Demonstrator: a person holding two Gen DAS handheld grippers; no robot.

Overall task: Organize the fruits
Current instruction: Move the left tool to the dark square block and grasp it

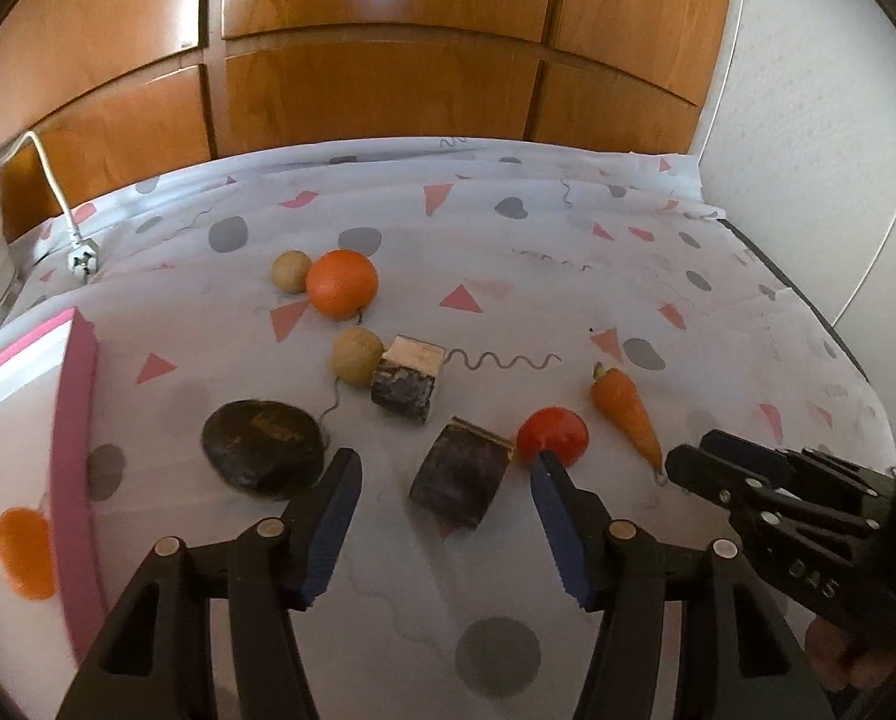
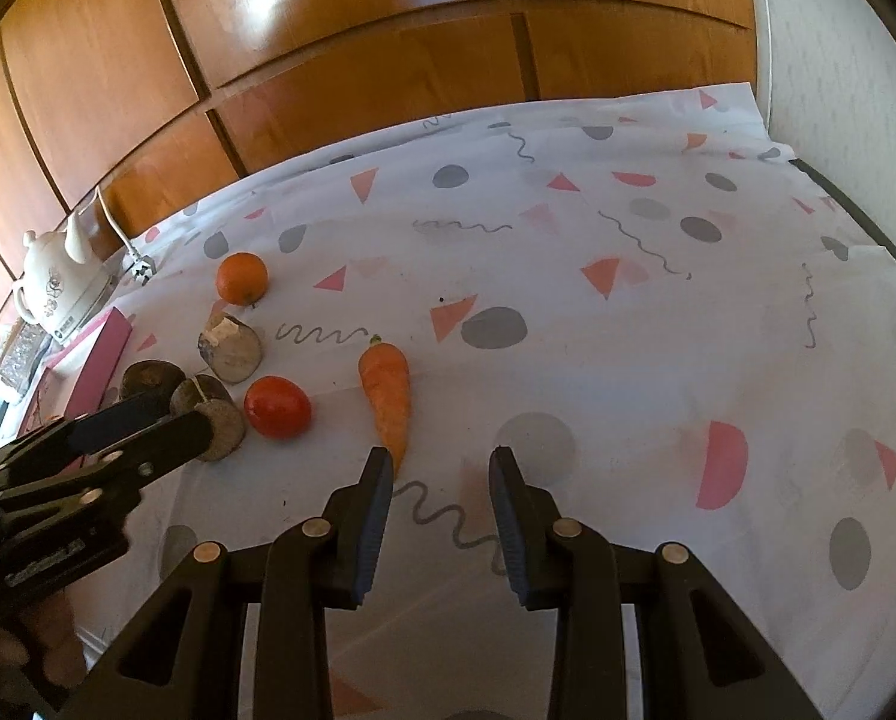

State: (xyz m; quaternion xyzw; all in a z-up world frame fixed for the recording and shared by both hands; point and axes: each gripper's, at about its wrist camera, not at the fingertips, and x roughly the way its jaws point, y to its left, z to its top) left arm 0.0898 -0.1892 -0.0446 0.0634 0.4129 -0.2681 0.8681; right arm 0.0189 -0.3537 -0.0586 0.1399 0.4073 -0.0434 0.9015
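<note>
While both tools hang above the table, neither one holds anything. The left gripper (image 1: 445, 468) has its two blue fingers spread wide, and a dark wooden block (image 1: 460, 474) lies on the cloth between them, a bit farther off. The right gripper (image 2: 442, 480) is open too, though not as wide, and only the patterned tablecloth (image 2: 568, 276) shows between its fingers. The tip of the carrot (image 2: 386, 399) lies just beside its left finger, so I think this hand is lined up to pick the carrot next. The red tomato (image 2: 277, 407) sits near the carrot, on its left. A big orange (image 1: 341, 283) lies farther back, touching a small tan ball (image 1: 290, 270). Another tan ball (image 1: 357, 355) touches a second wooden block (image 1: 408, 384). A flat dark stone (image 1: 262, 450) rests near the left finger. On the far left there is a white tray with a pink rim (image 1: 76, 480), and one orange fruit (image 1: 25, 552) already lies inside it. That looks like the place where the fruits should go. The blocks and the stone are not food, so they may be there just to get in the way. A white kettle (image 2: 58, 282) stands at the far left edge of the table.
</note>
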